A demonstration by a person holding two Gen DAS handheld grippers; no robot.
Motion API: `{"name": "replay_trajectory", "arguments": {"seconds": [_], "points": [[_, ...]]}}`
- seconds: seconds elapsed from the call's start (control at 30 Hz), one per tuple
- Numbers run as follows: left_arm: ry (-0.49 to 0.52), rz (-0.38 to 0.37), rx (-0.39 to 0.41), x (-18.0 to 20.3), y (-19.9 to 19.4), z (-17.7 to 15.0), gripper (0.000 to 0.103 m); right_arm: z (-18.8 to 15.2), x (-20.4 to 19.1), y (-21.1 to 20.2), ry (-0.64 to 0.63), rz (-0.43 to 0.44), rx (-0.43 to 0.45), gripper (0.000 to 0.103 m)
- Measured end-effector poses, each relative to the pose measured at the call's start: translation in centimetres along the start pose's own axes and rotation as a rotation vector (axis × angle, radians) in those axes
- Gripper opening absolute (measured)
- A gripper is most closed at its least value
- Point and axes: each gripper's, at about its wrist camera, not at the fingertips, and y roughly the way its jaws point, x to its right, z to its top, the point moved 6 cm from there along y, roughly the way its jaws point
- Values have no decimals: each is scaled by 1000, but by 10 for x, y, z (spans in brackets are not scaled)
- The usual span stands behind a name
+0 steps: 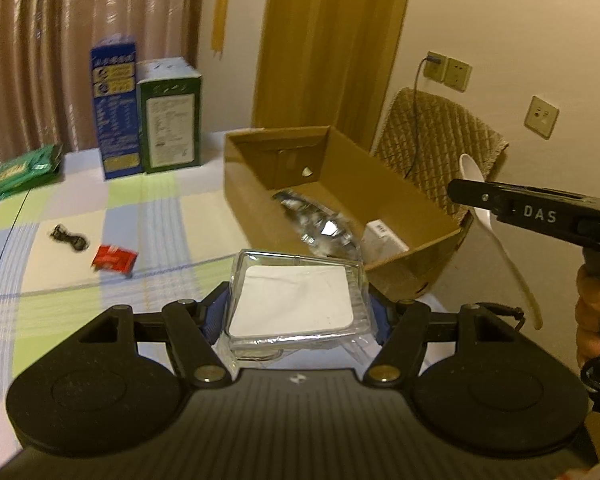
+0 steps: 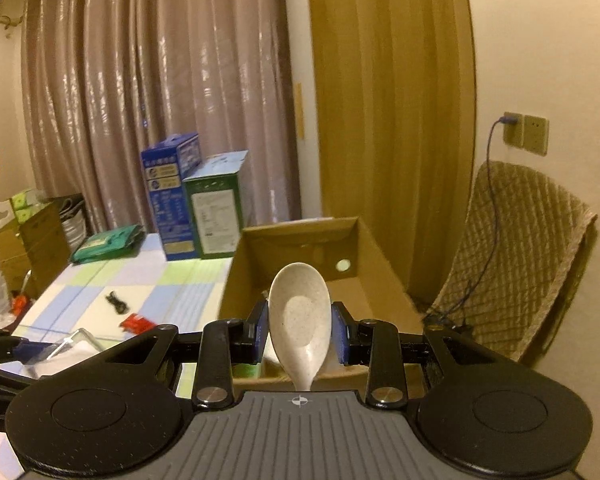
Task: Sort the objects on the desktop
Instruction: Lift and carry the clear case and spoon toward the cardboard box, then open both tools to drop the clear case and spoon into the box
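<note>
The left gripper [image 1: 298, 312] was clamped on a clear plastic case [image 1: 296, 306] with a white card inside, held above the table edge just short of the cardboard box [image 1: 340, 184]. The right gripper [image 2: 300, 334] was closed on the bowl of a white spoon [image 2: 300, 316], its handle hanging down below the fingers, off the box's near right corner.

Both loads seemed bound for the box, which already held a crinkled foil wrapper [image 1: 320, 220] and a small white carton [image 1: 384, 240]. To do it well, each hand should carry its piece over the rim before letting go, and go in one at a time so the grippers do not knock together. The spoon's long handle could catch the box wall, so it wants lowering tip first. The case looked slippery; it should be released low.

The table [image 1: 160, 216] wore a checked cloth of pale green, blue and white. Left on it were a red packet [image 1: 114, 260] and a small black thing [image 1: 69, 237], perhaps a cable, too blurred to name. A green pack [image 1: 24, 172] and two tall cartons [image 1: 146, 108] stood at the back, before brown curtains [image 1: 80, 20]. A quilted chair [image 1: 440, 144] stood beyond the box beside a wall socket [image 1: 436, 66].
</note>
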Motion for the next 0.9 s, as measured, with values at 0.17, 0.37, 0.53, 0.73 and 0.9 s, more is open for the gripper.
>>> {"name": "replay_trajectory", "arguments": {"seconds": [0.17, 0.37, 0.53, 0.73, 0.9], "points": [[19, -26, 14, 17, 12, 19, 63, 10, 15, 5, -3, -8, 6, 30], [33, -49, 16, 33, 31, 34, 63, 14, 27, 17, -3, -1, -9, 30], [45, -59, 12, 40, 48, 45, 63, 20, 32, 33, -3, 11, -24, 30], [32, -72, 14, 39, 71, 63, 63, 35, 38, 55, 2, 21, -30, 30], [22, -71, 17, 36, 90, 74, 63, 44, 45, 76, -1, 24, -40, 30]]}}
